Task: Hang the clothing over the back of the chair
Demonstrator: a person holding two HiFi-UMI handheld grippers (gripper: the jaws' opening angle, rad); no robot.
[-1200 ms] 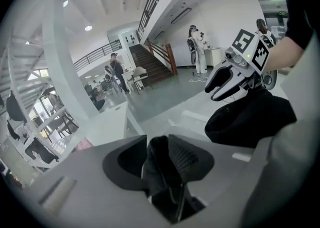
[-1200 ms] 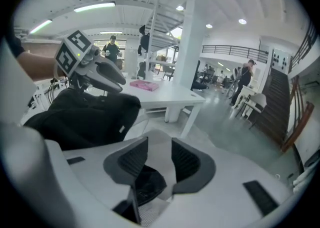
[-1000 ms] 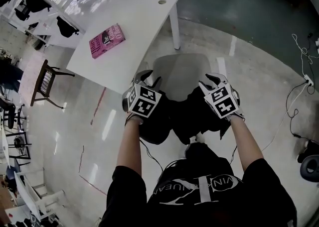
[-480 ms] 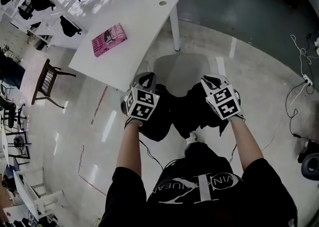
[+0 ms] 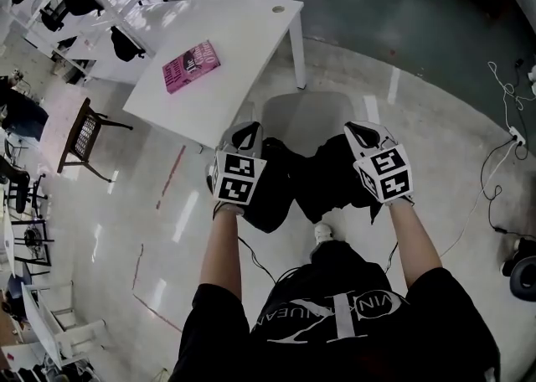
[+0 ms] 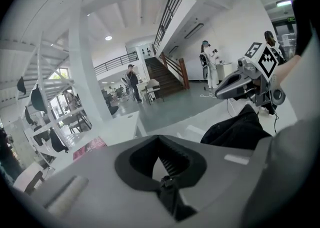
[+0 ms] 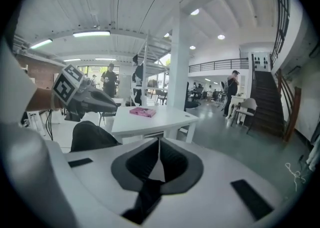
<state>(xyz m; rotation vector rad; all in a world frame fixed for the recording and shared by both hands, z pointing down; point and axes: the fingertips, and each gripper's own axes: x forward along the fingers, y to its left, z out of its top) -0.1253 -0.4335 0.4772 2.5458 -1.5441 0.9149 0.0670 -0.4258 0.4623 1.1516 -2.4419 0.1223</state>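
Black clothing (image 5: 311, 178) hangs bunched between my two grippers, above a grey chair (image 5: 306, 116). My left gripper (image 5: 244, 132) holds its left end and my right gripper (image 5: 362, 131) its right end. In the left gripper view the jaws (image 6: 160, 159) are closing tight, with a strip of the black cloth (image 6: 169, 199) pinched between them. The right gripper view shows the same: its jaws (image 7: 158, 159) are closing on a black fold (image 7: 144, 198). Each gripper view also shows the other gripper with the garment's bulk (image 6: 240, 129) sagging below it.
A white table (image 5: 251, 24) with a pink book (image 5: 191, 60) stands just beyond the chair. A dark wooden chair (image 5: 79, 133) is on the left. Cables (image 5: 501, 167) trail on the floor at the right. People stand far off in the hall.
Both grippers closed on the black clothing and rose a little. The garment has come up with them and hangs higher over the chair.
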